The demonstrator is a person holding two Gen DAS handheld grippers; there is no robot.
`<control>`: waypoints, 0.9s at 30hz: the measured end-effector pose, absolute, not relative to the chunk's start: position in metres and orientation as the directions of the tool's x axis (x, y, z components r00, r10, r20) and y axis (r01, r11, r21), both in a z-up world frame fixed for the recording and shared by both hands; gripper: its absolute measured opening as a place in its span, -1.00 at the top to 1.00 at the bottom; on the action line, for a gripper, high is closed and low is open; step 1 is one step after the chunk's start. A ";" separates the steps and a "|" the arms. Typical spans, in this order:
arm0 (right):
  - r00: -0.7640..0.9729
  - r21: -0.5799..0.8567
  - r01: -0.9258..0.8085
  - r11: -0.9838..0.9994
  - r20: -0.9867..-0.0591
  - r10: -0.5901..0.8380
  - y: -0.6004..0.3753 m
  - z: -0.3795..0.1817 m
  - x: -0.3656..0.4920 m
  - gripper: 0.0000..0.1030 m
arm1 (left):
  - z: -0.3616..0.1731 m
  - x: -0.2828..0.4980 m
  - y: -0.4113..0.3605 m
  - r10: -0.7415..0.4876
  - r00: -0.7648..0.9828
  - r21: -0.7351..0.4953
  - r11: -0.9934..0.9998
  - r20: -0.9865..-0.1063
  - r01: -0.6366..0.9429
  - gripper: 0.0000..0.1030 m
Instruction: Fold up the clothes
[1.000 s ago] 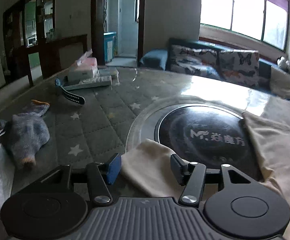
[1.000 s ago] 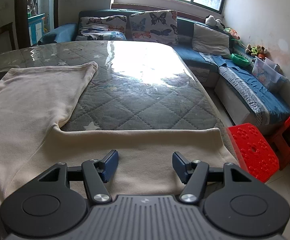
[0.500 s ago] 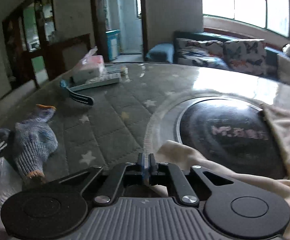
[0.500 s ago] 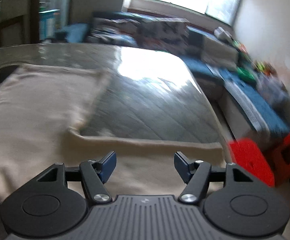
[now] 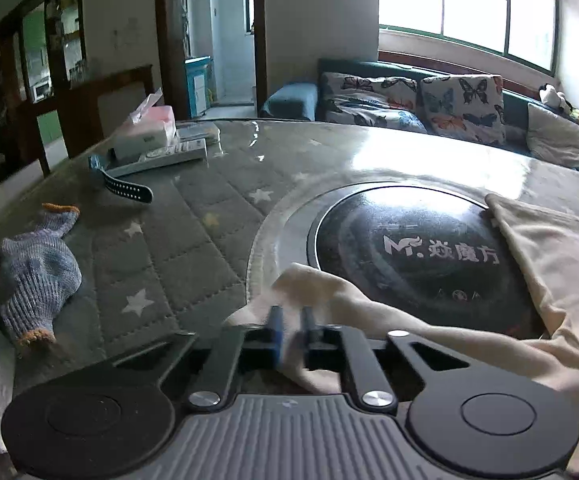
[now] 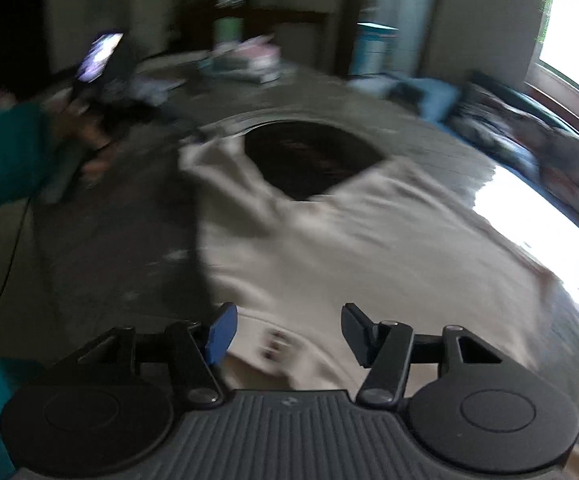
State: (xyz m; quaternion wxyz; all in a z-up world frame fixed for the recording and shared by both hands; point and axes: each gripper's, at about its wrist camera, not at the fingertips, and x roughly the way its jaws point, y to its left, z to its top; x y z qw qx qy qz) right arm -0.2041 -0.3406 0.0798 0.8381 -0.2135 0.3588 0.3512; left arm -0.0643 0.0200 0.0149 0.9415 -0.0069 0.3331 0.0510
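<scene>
While the cream garment (image 5: 549,264) lies mostly flat on the quilted, glass-topped table (image 5: 193,240), folding has barely begun: one corner is gathered up, and every fold is, by my judgement, left to make. The left gripper (image 5: 291,332) has its jaws pinched tight on that corner, at the near rim of the round black cooktop (image 5: 409,248) set into the table. The right gripper (image 6: 285,332) has just been narrowing its jaws, yet they stand about half apart with nothing pressed between them; the cloth (image 6: 349,240) lies below, and heavy blur leaves it uncertain whether the tips touch it.

Only the left wrist view shows the pinch itself, along with a knitted glove (image 5: 33,276), a watch strap (image 5: 125,190) and a tissue box (image 5: 145,132) farther off on the table. Only the right wrist view shows the spread of the garment, part of it draped over the cooktop (image 6: 309,160), and a teal sleeve (image 6: 5,152) at the left edge.
</scene>
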 end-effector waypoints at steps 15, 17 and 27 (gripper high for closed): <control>0.415 -0.118 -0.831 0.544 -0.784 0.462 -0.295 0.050 -0.209 0.93 | 0.046 -0.081 0.030 0.072 0.837 -0.017 0.995 -0.542 -0.097 0.55; 0.409 -0.124 -0.836 0.534 -0.790 0.457 -0.297 0.050 -0.211 0.93 | 0.039 -0.080 0.026 0.108 0.823 0.018 0.993 -0.557 -0.118 -0.10; 0.460 -0.195 -0.837 0.511 -0.758 0.462 -0.282 0.051 -0.212 0.68 | 0.015 -0.066 0.027 0.115 0.776 0.010 0.990 -0.621 -0.139 0.51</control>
